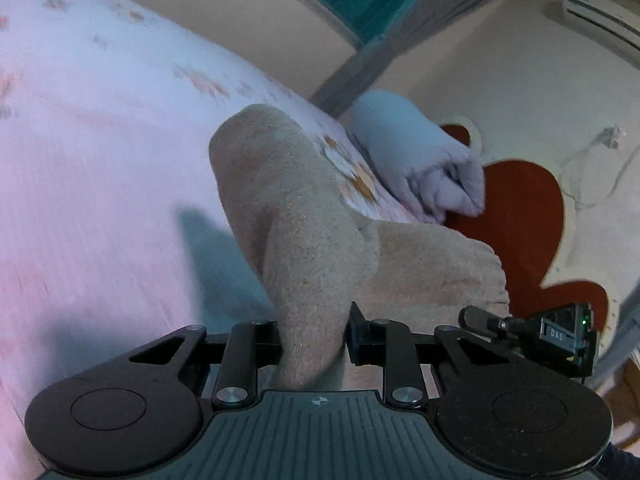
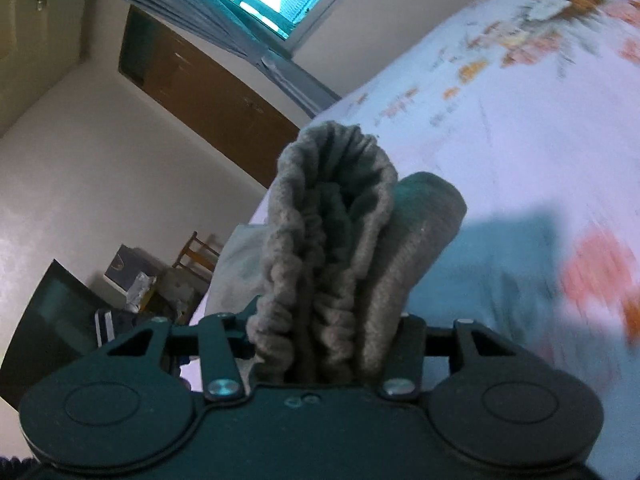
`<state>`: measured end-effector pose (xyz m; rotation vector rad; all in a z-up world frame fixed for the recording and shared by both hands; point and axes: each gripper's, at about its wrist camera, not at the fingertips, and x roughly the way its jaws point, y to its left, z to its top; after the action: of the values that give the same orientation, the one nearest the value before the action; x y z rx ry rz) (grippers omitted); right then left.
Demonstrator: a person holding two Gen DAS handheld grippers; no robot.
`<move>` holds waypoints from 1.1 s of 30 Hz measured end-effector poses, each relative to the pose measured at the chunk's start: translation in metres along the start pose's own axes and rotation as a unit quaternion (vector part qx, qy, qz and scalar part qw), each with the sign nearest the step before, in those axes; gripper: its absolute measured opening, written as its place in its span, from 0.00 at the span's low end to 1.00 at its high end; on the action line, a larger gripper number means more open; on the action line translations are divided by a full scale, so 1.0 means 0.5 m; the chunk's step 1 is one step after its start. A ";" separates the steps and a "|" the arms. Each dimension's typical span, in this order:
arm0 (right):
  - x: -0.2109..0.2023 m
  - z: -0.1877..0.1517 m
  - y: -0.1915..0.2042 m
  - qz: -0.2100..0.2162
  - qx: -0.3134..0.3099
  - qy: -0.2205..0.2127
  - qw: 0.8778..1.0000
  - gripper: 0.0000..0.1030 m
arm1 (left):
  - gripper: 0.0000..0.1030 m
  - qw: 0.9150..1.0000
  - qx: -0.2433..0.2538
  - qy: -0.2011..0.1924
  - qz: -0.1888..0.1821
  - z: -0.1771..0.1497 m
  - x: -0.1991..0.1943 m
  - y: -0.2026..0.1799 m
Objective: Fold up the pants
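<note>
The pants (image 1: 296,216) are beige fleece and hang lifted above the bed. My left gripper (image 1: 314,334) is shut on a fold of the pants, which rises between its jaws and drapes away to the right. In the right wrist view the pants (image 2: 332,240) show their gathered elastic waistband. My right gripper (image 2: 326,340) is shut on that bunched waistband. The right gripper's body (image 1: 560,336) shows at the right edge of the left wrist view, close beside the cloth. Fingertips of both grippers are hidden by fabric.
The bed sheet (image 1: 100,128) is pale pink with flower prints and also shows in the right wrist view (image 2: 520,140). A pale pillow (image 1: 416,156) lies at the bed's far edge. Wardrobe (image 2: 208,96), chair (image 2: 198,254) and clutter stand beyond.
</note>
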<state>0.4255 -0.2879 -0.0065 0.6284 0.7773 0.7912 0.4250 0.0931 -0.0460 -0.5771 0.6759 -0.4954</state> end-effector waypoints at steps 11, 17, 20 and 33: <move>0.280 0.133 -0.180 -0.100 0.034 0.064 0.992 0.64 | 0.54 0.995 -0.005 0.028 0.096 0.119 0.165 0.211; 0.166 0.098 -0.198 -0.076 0.007 0.029 0.997 0.68 | 0.83 0.993 0.041 -0.016 0.110 0.078 0.085 0.205; 0.085 0.086 -0.172 -0.147 -0.004 -0.032 0.989 0.78 | 0.90 0.977 0.107 -0.049 0.178 0.061 0.022 0.151; 0.137 0.009 -0.073 -0.301 -0.064 -0.014 0.951 0.94 | 1.00 0.934 0.145 -0.046 0.322 -0.008 0.014 0.089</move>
<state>0.4749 -0.2539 -0.0559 0.2553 0.8255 0.2667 0.4374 0.1201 -0.0799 -0.0786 0.6454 0.0522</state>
